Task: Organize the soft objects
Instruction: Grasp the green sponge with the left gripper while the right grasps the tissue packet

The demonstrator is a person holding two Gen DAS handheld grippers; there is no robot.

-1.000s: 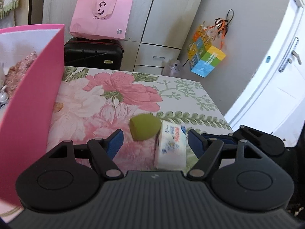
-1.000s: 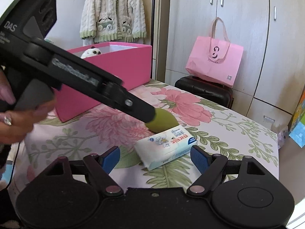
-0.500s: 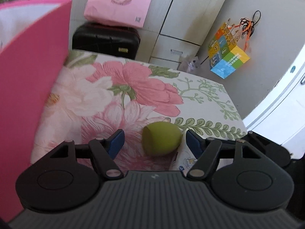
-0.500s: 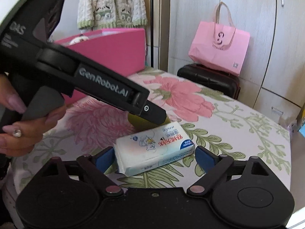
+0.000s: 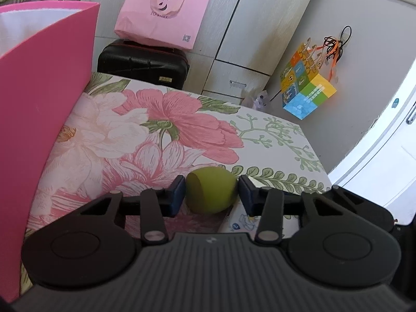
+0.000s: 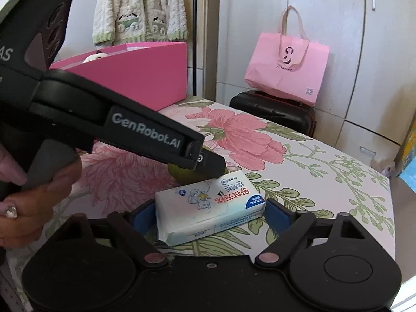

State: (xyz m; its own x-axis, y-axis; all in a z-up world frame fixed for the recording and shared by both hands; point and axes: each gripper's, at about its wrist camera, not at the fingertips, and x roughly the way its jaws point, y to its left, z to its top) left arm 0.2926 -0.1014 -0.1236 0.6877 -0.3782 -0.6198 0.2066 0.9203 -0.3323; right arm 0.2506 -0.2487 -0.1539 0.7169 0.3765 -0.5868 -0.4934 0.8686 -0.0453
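A green egg-shaped sponge (image 5: 210, 192) lies on the flowered cloth (image 5: 273, 135). My left gripper (image 5: 212, 189) is closing, and both blue pads touch the sponge's sides. In the right wrist view the left gripper (image 6: 213, 167) reaches in from the left, with the sponge (image 6: 179, 175) mostly hidden under its finger. A white tissue pack (image 6: 208, 208) lies just beside the sponge. My right gripper (image 6: 209, 214) straddles the pack lengthwise. Its jaws are closing, with the pads close to the pack's ends and not visibly squeezing it. A corner of the pack (image 5: 241, 221) shows under the left gripper's right finger.
A tall pink box (image 5: 39, 130) stands on the cloth at the left, with a plush toy (image 6: 95, 56) showing over its rim. Beyond the far edge sit a black suitcase (image 5: 143, 62) and a pink bag (image 5: 161, 13). A person's hand (image 6: 39, 202) holds the left gripper.
The left gripper came down over the sponge and its jaws closed onto it. The right gripper moved in until the tissue pack lay between its pads.
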